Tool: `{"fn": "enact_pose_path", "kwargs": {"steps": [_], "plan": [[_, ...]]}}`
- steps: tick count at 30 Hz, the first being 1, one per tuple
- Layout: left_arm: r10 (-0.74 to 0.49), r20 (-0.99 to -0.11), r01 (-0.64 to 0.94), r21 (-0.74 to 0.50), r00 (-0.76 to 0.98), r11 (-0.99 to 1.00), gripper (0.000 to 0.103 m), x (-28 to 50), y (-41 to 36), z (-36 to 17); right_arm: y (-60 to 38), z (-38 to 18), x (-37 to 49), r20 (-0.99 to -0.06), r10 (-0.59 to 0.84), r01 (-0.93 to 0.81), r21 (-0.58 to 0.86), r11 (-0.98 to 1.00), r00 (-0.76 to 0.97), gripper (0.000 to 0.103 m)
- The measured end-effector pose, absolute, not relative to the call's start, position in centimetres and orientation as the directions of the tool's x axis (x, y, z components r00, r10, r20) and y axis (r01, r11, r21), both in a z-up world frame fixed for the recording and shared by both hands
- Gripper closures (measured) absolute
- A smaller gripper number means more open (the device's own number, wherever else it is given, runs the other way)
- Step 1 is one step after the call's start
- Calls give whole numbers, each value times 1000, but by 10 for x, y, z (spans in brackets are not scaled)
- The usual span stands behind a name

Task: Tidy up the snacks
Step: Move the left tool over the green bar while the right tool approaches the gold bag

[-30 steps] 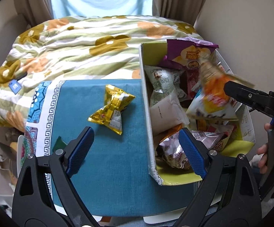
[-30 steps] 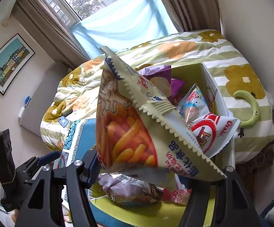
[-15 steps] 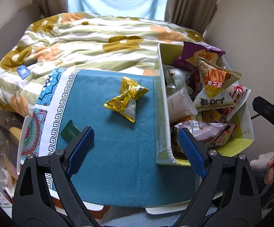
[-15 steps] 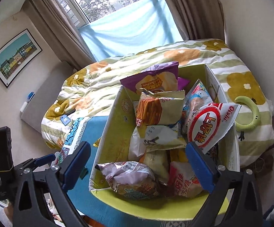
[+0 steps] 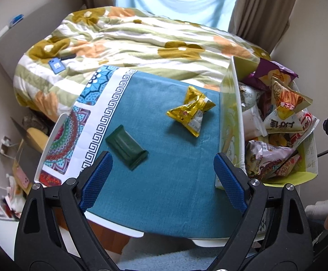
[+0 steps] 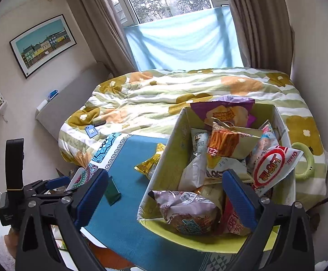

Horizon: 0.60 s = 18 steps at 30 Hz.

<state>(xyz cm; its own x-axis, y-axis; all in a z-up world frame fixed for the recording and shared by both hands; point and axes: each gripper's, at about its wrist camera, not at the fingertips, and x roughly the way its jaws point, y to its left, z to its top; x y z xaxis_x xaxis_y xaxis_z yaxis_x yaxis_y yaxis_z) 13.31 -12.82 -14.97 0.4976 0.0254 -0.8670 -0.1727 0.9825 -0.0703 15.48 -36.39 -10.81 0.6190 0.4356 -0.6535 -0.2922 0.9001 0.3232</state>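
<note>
A gold snack packet (image 5: 192,110) and a flat dark green packet (image 5: 126,147) lie on the teal cloth (image 5: 164,180). A yellow-green box (image 6: 170,155) at the cloth's right holds several snack bags, with an orange fries bag (image 6: 228,141) on top. My left gripper (image 5: 162,181) is open and empty, hovering above the cloth's near edge. My right gripper (image 6: 164,199) is open and empty, above the box's near left corner. The gold packet (image 6: 149,163) and the green packet (image 6: 112,192) also show in the right wrist view.
A bed with a flowered quilt (image 5: 141,43) lies behind the table, with a blue card (image 5: 56,66) on it. A green ring toy (image 6: 304,162) lies right of the box. Clutter sits on the floor at left (image 5: 17,180).
The right gripper let go of the orange fries bag into the box and drew back, open. The left gripper moved left and back, bringing the dark green packet into view.
</note>
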Motion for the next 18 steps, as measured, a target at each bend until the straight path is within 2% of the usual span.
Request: {"fn": "enact_pose_path", "kwargs": {"steps": [5,11,18], "plan": [[48,-886,-274,-90,461,958,13,133,-100,-178,-343,-116,157,-653,458,-316,332,889,603,3],[6,-913,-339,-146,409,929,13,157,-72,-226,-303,-126,164,-674,478,-368,314,875,563,3],[22,-943,-334,-96,333,938,13,192,-43,-274,-249,-143,181,-722,426,-367,252,896,545,3]]}}
